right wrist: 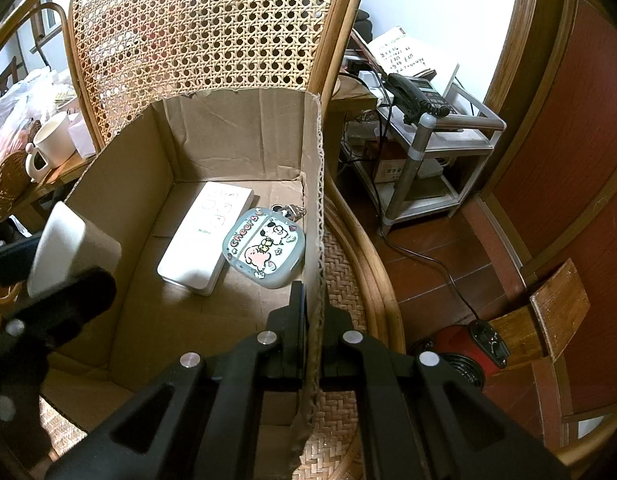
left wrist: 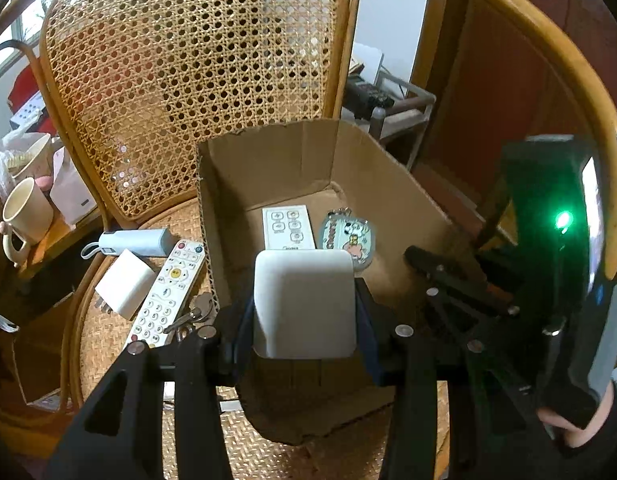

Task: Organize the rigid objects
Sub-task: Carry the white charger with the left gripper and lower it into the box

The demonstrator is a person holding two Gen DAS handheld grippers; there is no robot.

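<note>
A cardboard box (left wrist: 392,200) stands on a rattan chair seat. My left gripper (left wrist: 304,320) is shut on a white rounded block (left wrist: 304,304) and holds it above the box; the block also shows in the right wrist view (right wrist: 68,248). My right gripper (right wrist: 314,320) is shut on the box's right wall (right wrist: 318,184). In the box lie a white remote (right wrist: 200,236) and a grey sticker-covered case (right wrist: 264,248) with a keychain. On the seat left of the box lie a white button remote (left wrist: 168,292), a white adapter (left wrist: 126,284), a pale blue power bank (left wrist: 136,242) and keys (left wrist: 192,314).
The chair's cane back (left wrist: 188,60) rises behind the box. A cream mug (left wrist: 24,212) stands on a side table at left. A metal stand with a telephone (right wrist: 412,96) is at right, with a red heater (right wrist: 464,348) on the floor.
</note>
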